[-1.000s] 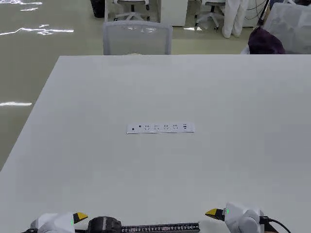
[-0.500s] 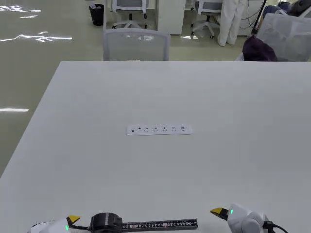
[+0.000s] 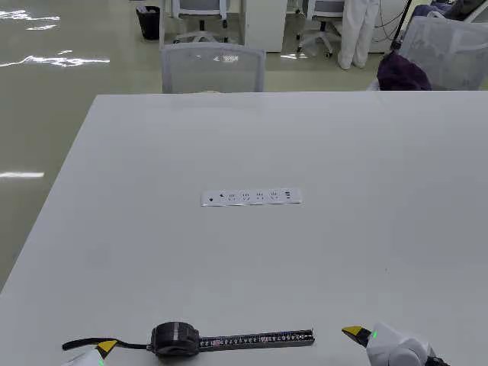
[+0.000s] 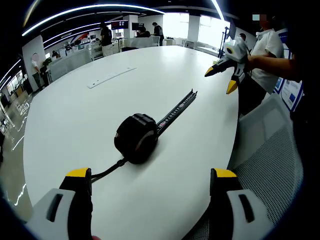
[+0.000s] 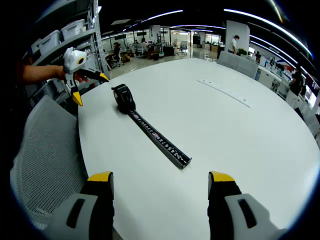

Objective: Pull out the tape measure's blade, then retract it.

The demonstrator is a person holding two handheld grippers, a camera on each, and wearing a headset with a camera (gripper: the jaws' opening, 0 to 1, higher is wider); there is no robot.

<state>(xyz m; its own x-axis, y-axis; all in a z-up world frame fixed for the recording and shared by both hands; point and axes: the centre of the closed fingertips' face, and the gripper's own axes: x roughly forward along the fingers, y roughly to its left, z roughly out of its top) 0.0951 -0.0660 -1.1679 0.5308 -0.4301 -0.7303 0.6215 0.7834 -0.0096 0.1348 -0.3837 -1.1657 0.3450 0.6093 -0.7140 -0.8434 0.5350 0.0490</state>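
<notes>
**Both jaws wide open and empty; tape measure lies on the worktop with its blade out**

The left gripper has its yellow-tipped jaws spread wide with nothing between them. The right gripper stands the same way, wide open and holding nothing. In the head view both grippers are cut off by the bottom edge, so their jaw gap cannot be judged there. Each gripper view shows the other gripper at the side, held in a hand, with its tips apart.

The tape measure lies near the worktop's near edge, between the two grippers and closer to the left one. It has a dark, round case. Its blade is drawn out flat along the worktop toward the right gripper, and its end hook stops short of that gripper's jaws.

A thin black cord trails from the case toward one left jaw tip. Whether it touches the tip cannot be told.

Pale numerals and tick marks run along the dark blade, clearest in the right gripper view but too small to read with confidence. No brand can be made out on the case.

Farther up the worktop, well apart from the tape measure, sits a flat white socket strip with marks too small to read. A grey mesh chair stands beyond the far edge.
</notes>
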